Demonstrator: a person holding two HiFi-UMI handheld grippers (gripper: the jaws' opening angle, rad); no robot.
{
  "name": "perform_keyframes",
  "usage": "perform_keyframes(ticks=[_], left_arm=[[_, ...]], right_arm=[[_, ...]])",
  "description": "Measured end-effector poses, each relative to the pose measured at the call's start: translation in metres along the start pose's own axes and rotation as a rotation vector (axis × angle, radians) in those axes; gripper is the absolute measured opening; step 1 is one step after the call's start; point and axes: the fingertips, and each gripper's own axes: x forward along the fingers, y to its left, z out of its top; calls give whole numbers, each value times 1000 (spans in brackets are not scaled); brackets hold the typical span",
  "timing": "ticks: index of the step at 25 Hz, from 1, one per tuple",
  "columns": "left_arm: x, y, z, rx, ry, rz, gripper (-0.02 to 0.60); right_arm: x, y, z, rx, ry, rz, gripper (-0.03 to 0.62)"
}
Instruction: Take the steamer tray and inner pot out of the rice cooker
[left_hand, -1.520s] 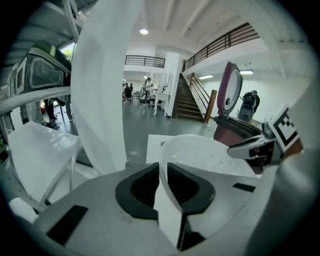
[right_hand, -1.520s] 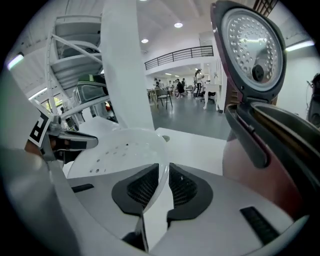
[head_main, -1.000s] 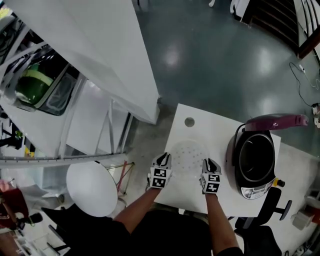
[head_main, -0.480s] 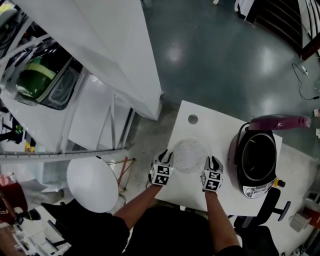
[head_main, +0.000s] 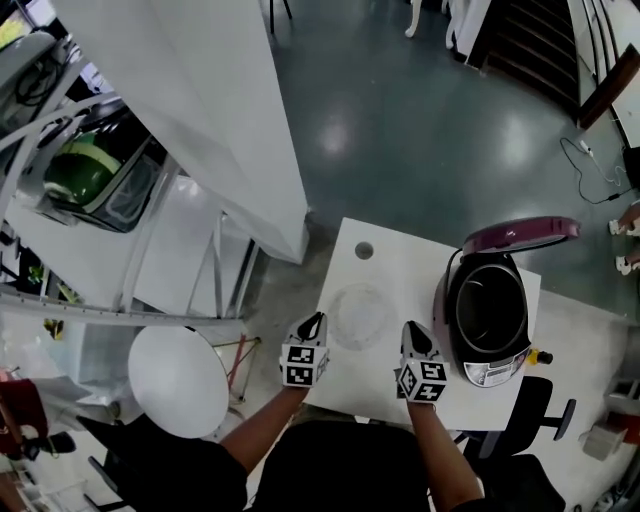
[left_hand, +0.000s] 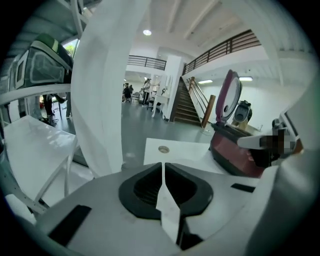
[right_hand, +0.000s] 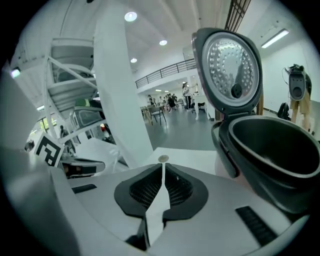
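Rising off the steamer tray now parked on the desk, your left tongs and right tongs are closing empty; inner pot comes next.

So the left forearm and right forearm were both stretched out forward, side by side. The left gripper sat well off to the left of the rice cooker, and the right gripper was near the cooker's front left corner. Both pointed forward and tipped down a bit, marker cubes facing up. The jaws on each were closing, basically together with only a thin slit left and nothing between them.
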Motion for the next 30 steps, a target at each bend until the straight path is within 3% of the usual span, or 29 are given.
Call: perform_keyframes(ticks=[5,9,14,23,30], left_arm=[[-35,-59,33,-4,-65,-49,5],[-44,-114,53,-22,-118,-80,5],[-36,-189,79,-23,-164,-106,5],[-3,-298,109,58,-171,-115,6],[30,-336,108,56,-128,-26,6]], right_arm=[[-58,-14,50,38,-117,54,5],[-100,-49,87,18,-185,66,5],[-130,-114,104,128,-122,129,3],[-162,-239,111,-13,-60,106,5],[-150,-312,106,-83,33,181,6]])
